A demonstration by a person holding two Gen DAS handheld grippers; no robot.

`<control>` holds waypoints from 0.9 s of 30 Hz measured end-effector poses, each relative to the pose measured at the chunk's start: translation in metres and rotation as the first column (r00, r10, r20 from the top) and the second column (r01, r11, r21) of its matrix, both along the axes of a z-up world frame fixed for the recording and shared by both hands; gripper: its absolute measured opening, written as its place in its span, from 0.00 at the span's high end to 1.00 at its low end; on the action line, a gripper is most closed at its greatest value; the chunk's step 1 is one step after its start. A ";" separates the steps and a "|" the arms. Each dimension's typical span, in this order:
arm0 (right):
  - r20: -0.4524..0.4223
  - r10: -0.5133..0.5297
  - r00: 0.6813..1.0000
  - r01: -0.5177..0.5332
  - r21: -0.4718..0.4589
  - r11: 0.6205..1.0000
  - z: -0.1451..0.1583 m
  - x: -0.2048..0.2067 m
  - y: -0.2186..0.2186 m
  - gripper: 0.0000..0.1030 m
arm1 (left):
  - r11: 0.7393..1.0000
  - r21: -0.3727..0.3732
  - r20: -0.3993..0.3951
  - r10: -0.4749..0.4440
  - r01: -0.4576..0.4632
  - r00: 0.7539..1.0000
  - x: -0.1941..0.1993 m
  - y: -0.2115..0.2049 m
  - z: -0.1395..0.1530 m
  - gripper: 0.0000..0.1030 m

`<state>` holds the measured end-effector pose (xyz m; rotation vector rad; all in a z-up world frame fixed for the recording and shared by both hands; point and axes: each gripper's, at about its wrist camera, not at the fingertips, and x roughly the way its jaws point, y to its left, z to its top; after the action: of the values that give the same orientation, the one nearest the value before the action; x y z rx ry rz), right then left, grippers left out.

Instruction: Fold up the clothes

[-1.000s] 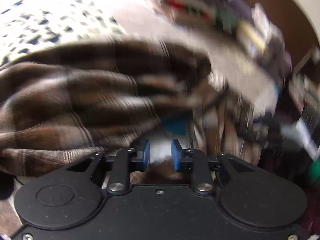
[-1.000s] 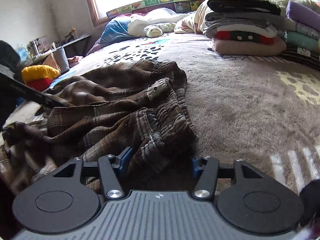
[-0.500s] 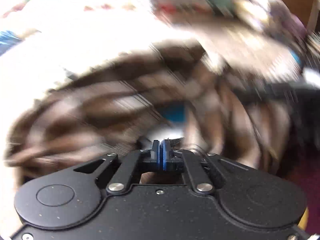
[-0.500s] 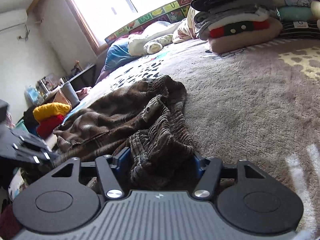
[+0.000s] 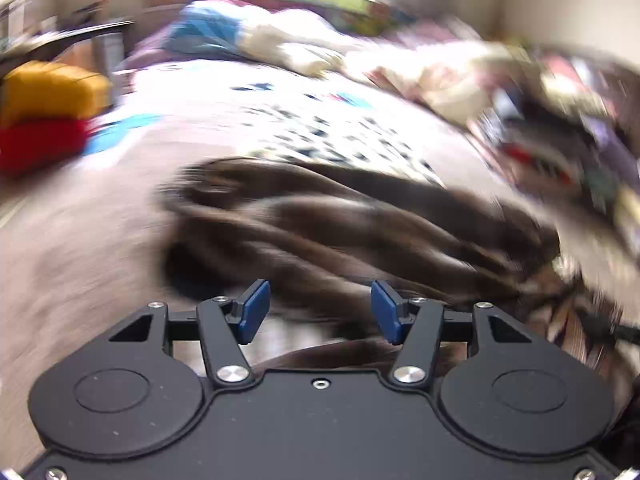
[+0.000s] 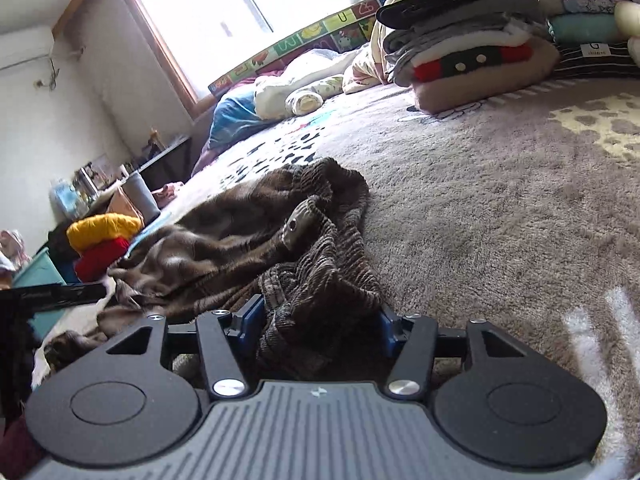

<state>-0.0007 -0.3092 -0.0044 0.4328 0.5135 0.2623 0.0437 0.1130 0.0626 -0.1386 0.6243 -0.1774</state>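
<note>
Bed [image 6: 500, 200], covered in a grey-brown plush blanket with a white patch of black spots toward the window end. It fills most of both views.

Brown plaid garment [image 6: 248, 236], crumpled, lies on the bed. In the right wrist view it spreads from centre out to 9 o'clock, ribbed edge bunched at the near end, a small tab with a dark snap on top of the folds. In the left wrist view the same garment [image 5: 340, 232] runs as blurred dark folds from centre to 3 o'clock.

Stack of folded clothes [image 6: 468, 44] at 1 o'clock in the right wrist view, on the bed, well apart from the garment; a red and black piece with pale buttons low in the stack. More folded piles just right of it.

Loose white and blue bedding [image 6: 280, 100] at 12 o'clock under the bright window.

Yellow bundle over a red one [image 6: 102, 246] at 9 o'clock, off the bed's edge.

Right gripper [image 6: 318, 326]: jaws partly apart with the ribbed bunch of the garment filling the gap, cloth against both blue pads, so gripping it.

Left gripper [image 5: 318, 312]: jaws have just been opening and stand apart, blue pads [image 5: 252, 312] clear, nothing pinched; garment folds lie beyond and below. View is heavily blurred.
</note>
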 end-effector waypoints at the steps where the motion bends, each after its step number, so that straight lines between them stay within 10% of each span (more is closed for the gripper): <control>1: 0.008 0.002 1.000 -0.002 0.002 1.000 0.001 0.000 0.000 0.43 | 1.000 -0.017 -0.001 0.024 -0.025 1.000 -0.008 0.013 0.001 0.46; 11: 0.037 -0.029 0.999 0.028 0.028 0.999 0.005 0.003 0.000 0.33 | 0.980 -0.187 -0.106 0.048 -0.067 0.993 -0.040 0.077 -0.013 0.37; 14: 0.005 -0.016 1.000 0.016 -0.004 1.000 0.002 0.009 0.003 0.44 | 0.973 -0.212 -0.124 0.062 -0.088 0.990 -0.026 0.072 -0.024 0.38; 15: -0.005 -0.013 1.000 0.013 -0.013 1.000 0.002 0.011 0.004 0.58 | 0.975 -0.204 -0.106 0.064 -0.085 0.992 -0.024 0.070 -0.023 0.78; 19: 0.003 -0.047 0.999 0.047 -0.038 0.998 0.010 0.002 0.001 0.65 | 0.911 -0.350 -0.072 0.206 -0.218 0.976 -0.037 0.097 0.000 0.81; 24: -0.029 -0.040 0.999 0.038 -0.087 0.995 0.002 0.001 0.010 0.60 | 0.982 -0.010 -0.183 0.186 -0.191 0.965 -0.003 0.080 -0.032 0.75; 27: -0.020 -0.061 0.998 0.060 -0.044 0.997 0.004 -0.004 0.000 0.44 | 0.975 0.042 -0.169 0.223 -0.220 0.960 -0.014 0.079 -0.020 0.44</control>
<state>-0.0049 -0.3088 0.0000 0.4085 0.5249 0.1882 0.0295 0.1923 0.0422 -0.2026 0.7780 0.0594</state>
